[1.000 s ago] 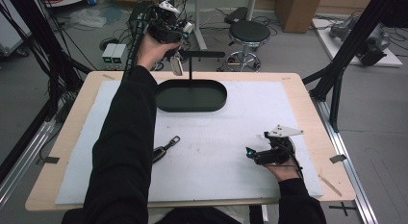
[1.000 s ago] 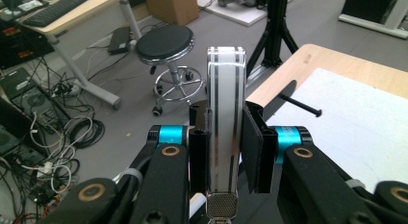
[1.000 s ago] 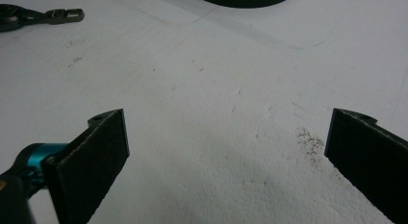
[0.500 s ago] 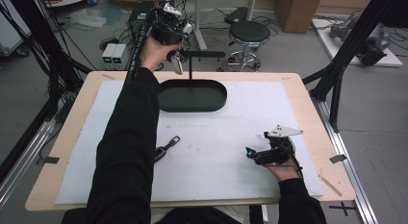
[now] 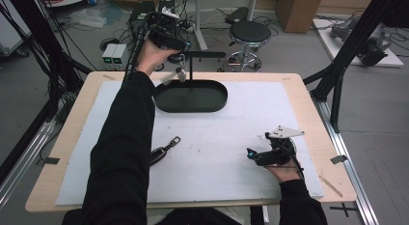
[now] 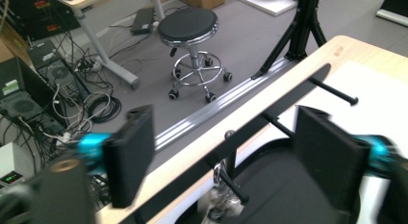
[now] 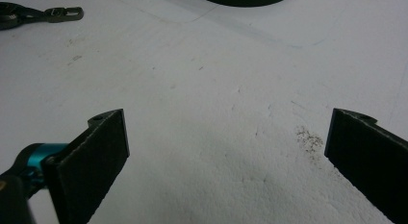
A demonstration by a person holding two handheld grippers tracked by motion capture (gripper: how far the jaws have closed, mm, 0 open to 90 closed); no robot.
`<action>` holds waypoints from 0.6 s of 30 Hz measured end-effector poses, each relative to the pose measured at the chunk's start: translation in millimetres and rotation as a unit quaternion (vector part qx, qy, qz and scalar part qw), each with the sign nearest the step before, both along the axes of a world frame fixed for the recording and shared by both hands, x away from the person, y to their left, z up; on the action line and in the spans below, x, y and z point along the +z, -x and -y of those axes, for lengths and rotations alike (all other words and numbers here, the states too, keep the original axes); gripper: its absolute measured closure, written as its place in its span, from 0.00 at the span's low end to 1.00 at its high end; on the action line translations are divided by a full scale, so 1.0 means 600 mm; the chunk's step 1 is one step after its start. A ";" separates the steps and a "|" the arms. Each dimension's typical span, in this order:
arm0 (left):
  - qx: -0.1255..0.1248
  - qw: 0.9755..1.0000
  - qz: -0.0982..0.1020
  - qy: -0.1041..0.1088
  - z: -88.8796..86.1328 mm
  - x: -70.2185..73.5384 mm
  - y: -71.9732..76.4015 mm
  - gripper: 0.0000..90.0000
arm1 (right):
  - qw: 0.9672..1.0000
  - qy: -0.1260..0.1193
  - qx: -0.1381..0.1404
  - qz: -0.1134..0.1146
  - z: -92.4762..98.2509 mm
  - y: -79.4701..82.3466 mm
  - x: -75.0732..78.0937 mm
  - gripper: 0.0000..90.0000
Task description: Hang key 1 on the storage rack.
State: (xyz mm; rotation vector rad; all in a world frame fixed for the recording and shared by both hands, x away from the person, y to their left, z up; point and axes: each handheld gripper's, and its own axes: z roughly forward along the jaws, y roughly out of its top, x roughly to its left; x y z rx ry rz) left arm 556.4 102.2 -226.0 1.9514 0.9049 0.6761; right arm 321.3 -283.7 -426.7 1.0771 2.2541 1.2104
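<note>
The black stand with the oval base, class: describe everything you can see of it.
The black stand has a flat matte oval base, a thin upright post and a crossbar with short pegs. It stands upright at the far middle of the white mat. A pale, clear-looking key fob hangs from one peg, just under the left tongs, which have just been opening.

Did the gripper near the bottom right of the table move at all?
No. The right gripper rests at the same spot on the white mat, just as far from the black oval tray as before.

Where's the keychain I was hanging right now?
In the high view the keychain hangs from a peg of the black stand at the table's far side, just below the left gripper, whose jaws have just opened.
</note>
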 end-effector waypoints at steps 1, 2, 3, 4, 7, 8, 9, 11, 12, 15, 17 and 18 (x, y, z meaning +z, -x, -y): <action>-0.002 1.000 -0.006 0.002 -0.003 -0.001 0.002 0.21 | 1.000 0.000 0.000 0.000 0.000 0.000 0.000 0.01; -0.009 1.000 -0.018 0.005 -0.006 -0.002 0.003 0.16 | 1.000 0.000 0.001 0.000 0.000 0.000 0.000 0.01; -0.015 1.000 -0.026 0.006 -0.008 -0.004 0.005 0.12 | 1.000 0.000 0.001 0.002 0.000 0.000 0.000 0.01; -0.019 0.999 -0.028 0.004 -0.010 -0.005 0.006 0.08 | 1.000 0.001 0.002 0.002 -0.001 0.000 0.000 0.01; -0.028 0.999 -0.032 0.005 -0.021 -0.011 0.016 0.06 | 1.000 -0.001 0.000 0.002 -0.001 0.001 0.001 0.01; -0.027 0.999 -0.033 0.013 -0.026 -0.012 0.019 0.03 | 1.000 -0.001 0.001 0.002 -0.001 0.001 0.001 0.01; -0.028 0.999 -0.034 0.019 -0.031 -0.014 0.022 0.02 | 1.000 -0.001 0.000 0.002 -0.001 0.001 0.002 0.01; -0.025 0.999 -0.035 0.021 -0.040 -0.017 0.027 0.02 | 1.000 -0.001 0.001 0.001 -0.002 0.001 0.002 0.01; -0.022 0.999 -0.034 0.016 -0.045 -0.019 0.030 0.02 | 1.000 -0.001 0.001 0.001 -0.002 0.001 0.002 0.01; -0.022 0.999 -0.033 0.023 -0.059 -0.025 0.039 0.02 | 1.000 -0.001 0.001 0.003 -0.003 0.001 0.002 0.01; -0.023 0.999 -0.034 0.025 -0.067 -0.029 0.045 0.02 | 1.000 0.001 0.002 0.003 -0.003 0.001 0.002 0.01; -0.023 0.999 -0.033 0.026 -0.070 -0.032 0.047 0.02 | 1.000 0.001 0.002 0.003 -0.003 0.001 0.002 0.01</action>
